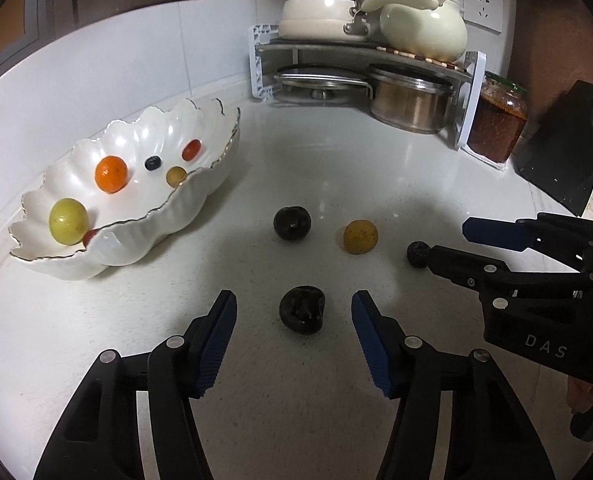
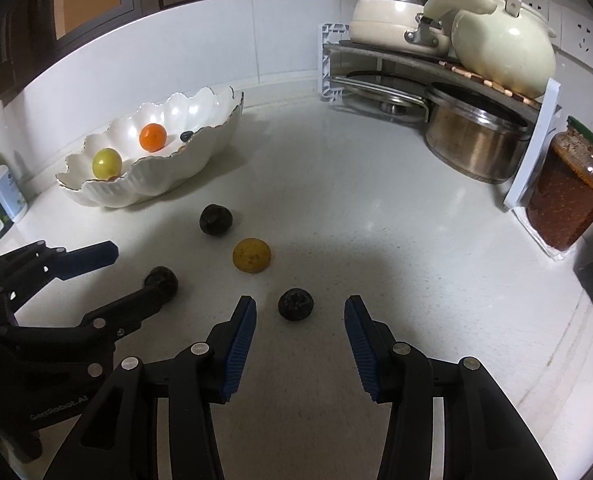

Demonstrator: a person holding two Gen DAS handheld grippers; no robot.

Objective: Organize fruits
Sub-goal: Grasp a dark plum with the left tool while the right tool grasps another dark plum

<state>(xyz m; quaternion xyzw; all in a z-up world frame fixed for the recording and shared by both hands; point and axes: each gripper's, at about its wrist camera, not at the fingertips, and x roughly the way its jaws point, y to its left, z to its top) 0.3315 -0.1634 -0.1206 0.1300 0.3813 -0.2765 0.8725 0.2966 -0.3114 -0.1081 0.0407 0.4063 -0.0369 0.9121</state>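
A white scalloped bowl (image 1: 144, 236) at the left holds an orange (image 1: 111, 174), a green fruit (image 1: 68, 221) and several small fruits. On the counter lie three dark fruits and a yellow one (image 1: 360, 237). My left gripper (image 1: 294, 306) is open around the nearest dark fruit (image 1: 301, 309), not touching it. My right gripper (image 2: 299, 308) is open around a small dark fruit (image 2: 295, 304). Another dark fruit (image 2: 215, 219) lies farther toward the bowl (image 2: 152, 184). In the right wrist view the left gripper (image 2: 134, 266) straddles its dark fruit (image 2: 164, 279).
A white corner rack (image 1: 468, 120) at the back holds pots, a steel pot (image 1: 410, 102) and a cream kettle (image 1: 422, 28). A jar of red sauce (image 1: 496, 124) stands beside it. A black box (image 1: 564, 144) is at the right. Bottles (image 2: 6, 188) stand at the far left.
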